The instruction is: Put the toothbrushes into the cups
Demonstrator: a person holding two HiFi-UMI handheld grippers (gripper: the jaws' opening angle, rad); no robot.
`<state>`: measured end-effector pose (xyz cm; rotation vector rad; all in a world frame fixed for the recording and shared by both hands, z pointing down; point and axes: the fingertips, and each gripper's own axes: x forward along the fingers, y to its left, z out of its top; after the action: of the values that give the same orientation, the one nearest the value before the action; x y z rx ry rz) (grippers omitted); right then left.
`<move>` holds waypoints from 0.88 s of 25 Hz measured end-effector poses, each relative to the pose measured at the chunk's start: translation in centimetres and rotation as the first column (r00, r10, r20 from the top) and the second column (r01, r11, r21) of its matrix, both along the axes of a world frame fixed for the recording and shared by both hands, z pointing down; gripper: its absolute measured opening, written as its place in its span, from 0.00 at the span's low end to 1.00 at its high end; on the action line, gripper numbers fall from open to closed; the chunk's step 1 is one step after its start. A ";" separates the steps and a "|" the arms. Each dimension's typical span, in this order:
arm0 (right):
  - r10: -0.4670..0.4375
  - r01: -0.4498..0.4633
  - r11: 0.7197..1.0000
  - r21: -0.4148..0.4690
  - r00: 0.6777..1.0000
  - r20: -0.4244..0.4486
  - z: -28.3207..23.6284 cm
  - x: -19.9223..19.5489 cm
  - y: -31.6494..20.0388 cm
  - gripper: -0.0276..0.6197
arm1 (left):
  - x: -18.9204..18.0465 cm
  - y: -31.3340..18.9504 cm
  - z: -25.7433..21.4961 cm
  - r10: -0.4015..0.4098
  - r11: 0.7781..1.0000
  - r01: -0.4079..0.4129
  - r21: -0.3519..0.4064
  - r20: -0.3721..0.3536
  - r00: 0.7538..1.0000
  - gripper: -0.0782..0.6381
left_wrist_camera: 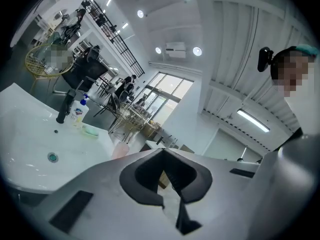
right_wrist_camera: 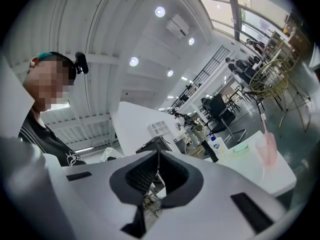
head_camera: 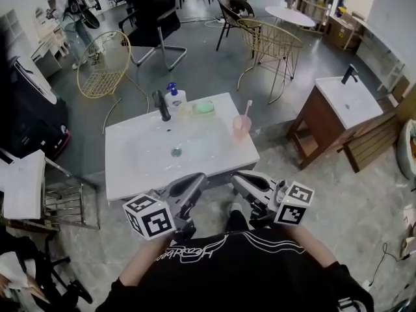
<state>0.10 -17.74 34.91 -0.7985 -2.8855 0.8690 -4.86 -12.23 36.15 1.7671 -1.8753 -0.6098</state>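
Observation:
A pink cup [head_camera: 241, 126] stands near the right edge of the white sink counter [head_camera: 143, 168], and a pink toothbrush [head_camera: 247, 107] stands upright in it. The cup [right_wrist_camera: 266, 149] with its toothbrush [right_wrist_camera: 262, 121] also shows in the right gripper view, and the cup [left_wrist_camera: 120, 149] shows faintly in the left gripper view. Both grippers are held close to the person's body, back from the counter's near edge. My left gripper [head_camera: 198, 179] has its jaws together with nothing between them [left_wrist_camera: 162, 151]. My right gripper [head_camera: 239, 179] is likewise shut and empty [right_wrist_camera: 158, 154].
On the counter's far side are a black faucet [head_camera: 161, 104], a soap bottle [head_camera: 174, 97] and a green soap dish [head_camera: 203, 108]. A drain [head_camera: 176, 151] sits mid-basin. Wire chairs [head_camera: 104, 67] stand behind, and a wooden vanity [head_camera: 338, 109] is at the right.

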 end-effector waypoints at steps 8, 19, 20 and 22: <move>0.003 -0.001 0.998 0.055 0.999 -0.048 0.8 0.7 2.3 0.09 | 1.2 2.0 0.0 -0.003 1.000 0.003 0.017 -0.012 1.000 0.12; -0.007 0.011 0.998 0.060 0.998 -0.059 1.3 1.3 3.9 0.09 | 1.9 3.6 0.3 -0.014 1.000 0.014 0.023 -0.017 1.000 0.12; -0.006 0.009 0.998 0.060 0.998 -0.061 1.4 1.4 4.0 0.09 | 1.9 3.5 0.4 -0.012 1.000 0.013 0.025 -0.019 1.000 0.12; 0.001 0.004 0.998 0.064 0.998 -0.067 1.6 1.6 3.9 0.09 | 2.0 3.5 0.5 -0.008 1.000 0.009 0.029 -0.022 1.000 0.12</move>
<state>1.71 -13.79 36.51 -0.7513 -2.8385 0.7835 -2.84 -8.77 36.70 1.7643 -1.8687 -0.6598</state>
